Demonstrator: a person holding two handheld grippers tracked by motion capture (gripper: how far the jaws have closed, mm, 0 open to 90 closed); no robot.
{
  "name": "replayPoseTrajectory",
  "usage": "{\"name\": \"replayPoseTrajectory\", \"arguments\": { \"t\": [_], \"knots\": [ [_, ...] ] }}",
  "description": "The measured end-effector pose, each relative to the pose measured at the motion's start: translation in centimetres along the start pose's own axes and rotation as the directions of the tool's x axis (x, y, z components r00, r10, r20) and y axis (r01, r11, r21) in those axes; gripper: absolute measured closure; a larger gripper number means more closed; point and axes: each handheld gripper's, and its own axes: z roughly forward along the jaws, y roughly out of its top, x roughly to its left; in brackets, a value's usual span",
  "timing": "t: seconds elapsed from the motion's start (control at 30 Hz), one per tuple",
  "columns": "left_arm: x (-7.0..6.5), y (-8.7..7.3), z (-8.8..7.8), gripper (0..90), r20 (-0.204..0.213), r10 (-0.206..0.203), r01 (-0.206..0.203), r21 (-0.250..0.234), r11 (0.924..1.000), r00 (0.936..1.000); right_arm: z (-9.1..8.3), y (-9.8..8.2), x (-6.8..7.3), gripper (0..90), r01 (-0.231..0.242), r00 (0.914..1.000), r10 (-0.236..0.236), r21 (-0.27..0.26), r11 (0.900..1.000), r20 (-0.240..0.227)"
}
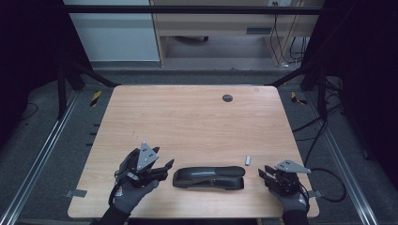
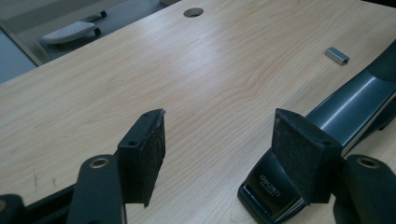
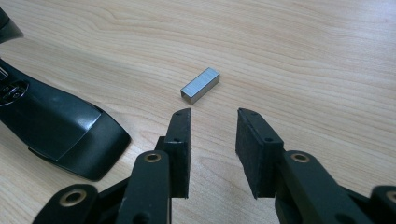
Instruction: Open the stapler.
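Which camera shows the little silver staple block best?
The right gripper view: the staple strip lies close and sharp, just beyond the open jaws. The left gripper view shows it small and far off; the high view shows a tiny pale speck.

Black stapler (image 1: 209, 178), silver staple block (image 3: 200, 84), light woodgrain table (image 1: 187, 122) (dark grey grommet (image 1: 227, 98))

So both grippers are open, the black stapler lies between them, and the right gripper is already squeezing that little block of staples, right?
Not quite. The right gripper is open, but it holds nothing: in the right gripper view the block of staples lies on the table just beyond its fingertips, untouched. The rest stands: the left gripper is open too, and the stapler lies between them in the high view.
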Motion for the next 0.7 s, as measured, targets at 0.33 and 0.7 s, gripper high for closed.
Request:
{"name": "replayPoseTrajectory", "arguments": {
  "t": [0.33, 0.7],
  "knots": [
    [-1.8, 1.6, 0.6, 36.7, 0.019, 0.076, -0.076, -0.006, 0.9971, 0.9969, -0.1, 0.1, 0.1, 66.5, -0.004, 1.0, 0.004, -0.002, 1.0, -0.001],
    [-3.3, 2.4, 1.2, 38.3, 0.036, 0.105, -0.105, -0.006, 0.9944, 0.9938, -0.1, 0.1, 0.2, 66.6, -0.003, 1.0, 0.003, -0.005, 1.0, 0.001]
  ]
}}
